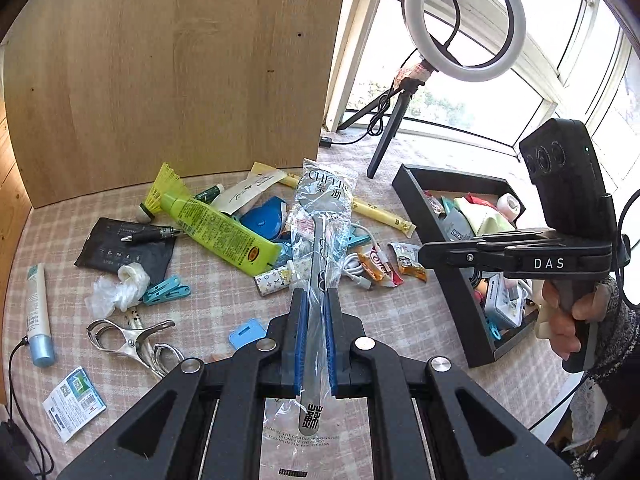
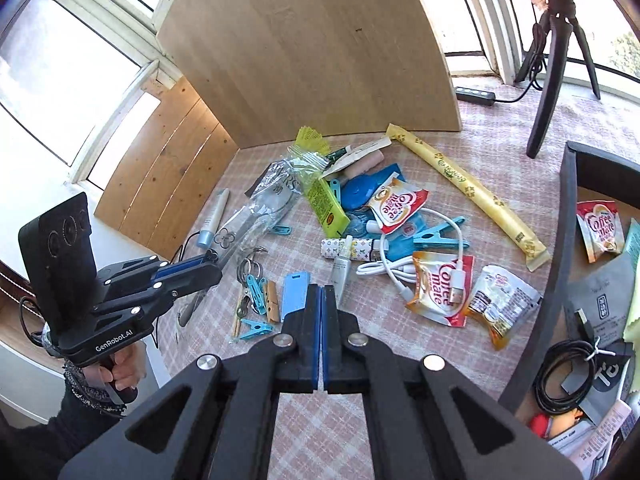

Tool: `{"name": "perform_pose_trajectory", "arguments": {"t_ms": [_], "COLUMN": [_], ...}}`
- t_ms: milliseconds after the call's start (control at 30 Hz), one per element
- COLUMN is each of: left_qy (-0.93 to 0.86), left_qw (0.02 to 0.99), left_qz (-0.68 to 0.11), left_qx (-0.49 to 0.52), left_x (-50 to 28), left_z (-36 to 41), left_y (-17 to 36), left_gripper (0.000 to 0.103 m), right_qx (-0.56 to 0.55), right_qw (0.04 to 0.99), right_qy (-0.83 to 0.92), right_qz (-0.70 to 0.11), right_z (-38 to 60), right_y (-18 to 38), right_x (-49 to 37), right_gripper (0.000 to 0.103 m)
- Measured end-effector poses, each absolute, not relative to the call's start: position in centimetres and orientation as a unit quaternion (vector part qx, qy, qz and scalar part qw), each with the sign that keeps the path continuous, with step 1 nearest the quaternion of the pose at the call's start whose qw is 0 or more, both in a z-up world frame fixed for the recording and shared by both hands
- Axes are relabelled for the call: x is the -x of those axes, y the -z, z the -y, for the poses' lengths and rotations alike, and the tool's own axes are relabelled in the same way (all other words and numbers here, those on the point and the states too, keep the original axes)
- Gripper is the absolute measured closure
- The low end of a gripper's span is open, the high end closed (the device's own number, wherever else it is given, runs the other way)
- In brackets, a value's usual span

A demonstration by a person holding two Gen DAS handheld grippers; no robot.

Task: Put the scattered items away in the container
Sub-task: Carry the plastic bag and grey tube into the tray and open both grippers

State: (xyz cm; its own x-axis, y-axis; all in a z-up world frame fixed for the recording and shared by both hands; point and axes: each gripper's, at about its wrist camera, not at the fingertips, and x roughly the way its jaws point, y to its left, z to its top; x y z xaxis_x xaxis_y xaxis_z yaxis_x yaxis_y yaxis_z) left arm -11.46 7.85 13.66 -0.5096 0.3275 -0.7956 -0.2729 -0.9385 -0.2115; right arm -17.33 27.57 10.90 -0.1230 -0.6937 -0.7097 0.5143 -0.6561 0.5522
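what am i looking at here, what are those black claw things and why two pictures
Each picture comes from a camera mounted on a handheld claw, looking along its two fingers. A person holds one in each hand; no robot arm is involved. In the left view, the left claw is shut on a metal spoon in a clear bag, lifted over the clutter. The right claw is shut and empty. On the checked tablecloth lie a green tube, clothes pegs, creamer sachets and a white cable. The black tray at the right already holds several items.
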Motion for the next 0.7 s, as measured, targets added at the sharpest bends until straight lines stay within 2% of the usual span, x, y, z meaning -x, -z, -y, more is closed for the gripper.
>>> {"name": "perform_pose_trajectory", "arguments": {"t_ms": [67,100,133,200,400,467,500,633,700], "left_qy": [-0.870,-0.870,-0.870,-0.871,-0.873,-0.874,-0.875,-0.874,-0.874], "left_qw": [0.170,0.168,0.164,0.152,0.131,0.125,0.121,0.118,0.122], "left_qz": [0.033,0.037,0.038,0.046,0.061,0.063,0.064,0.069,0.072], "left_qx": [0.462,0.462,0.463,0.465,0.465,0.466,0.465,0.466,0.466], "left_x": [11.7,11.7,11.7,11.5,10.0,9.8,9.7,9.6,9.7], "left_z": [-7.9,-7.7,-7.5,-6.7,-4.0,-3.4,-3.2,-3.0,-3.3], "left_y": [-13.9,-13.9,-13.9,-13.9,-13.4,-13.2,-13.1,-12.7,-12.8], "left_gripper": [0.095,0.095,0.095,0.095,0.095,0.095,0.095,0.095,0.095], "right_qx": [-0.534,-0.543,-0.553,-0.565,-0.607,-0.593,-0.594,-0.588,-0.577], "right_qw": [0.405,0.403,0.402,0.403,0.365,0.374,0.379,0.397,0.403], "right_qy": [0.735,0.730,0.724,0.716,0.706,0.712,0.709,0.704,0.710], "right_qz": [0.101,0.103,0.096,0.071,-0.025,-0.025,-0.027,-0.033,-0.009], "right_z": [-27.6,-27.2,-26.4,-24.2,-17.2,-16.6,-16.3,-16.3,-17.4], "right_y": [-10.3,-9.8,-9.2,-7.6,-2.4,-1.9,-1.7,-1.9,-3.1], "right_x": [17.7,17.9,18.0,18.1,18.2,18.2,18.1,17.0,16.6], "right_gripper": [0.100,0.094,0.084,0.078,0.077,0.081,0.091,0.095,0.095]}}
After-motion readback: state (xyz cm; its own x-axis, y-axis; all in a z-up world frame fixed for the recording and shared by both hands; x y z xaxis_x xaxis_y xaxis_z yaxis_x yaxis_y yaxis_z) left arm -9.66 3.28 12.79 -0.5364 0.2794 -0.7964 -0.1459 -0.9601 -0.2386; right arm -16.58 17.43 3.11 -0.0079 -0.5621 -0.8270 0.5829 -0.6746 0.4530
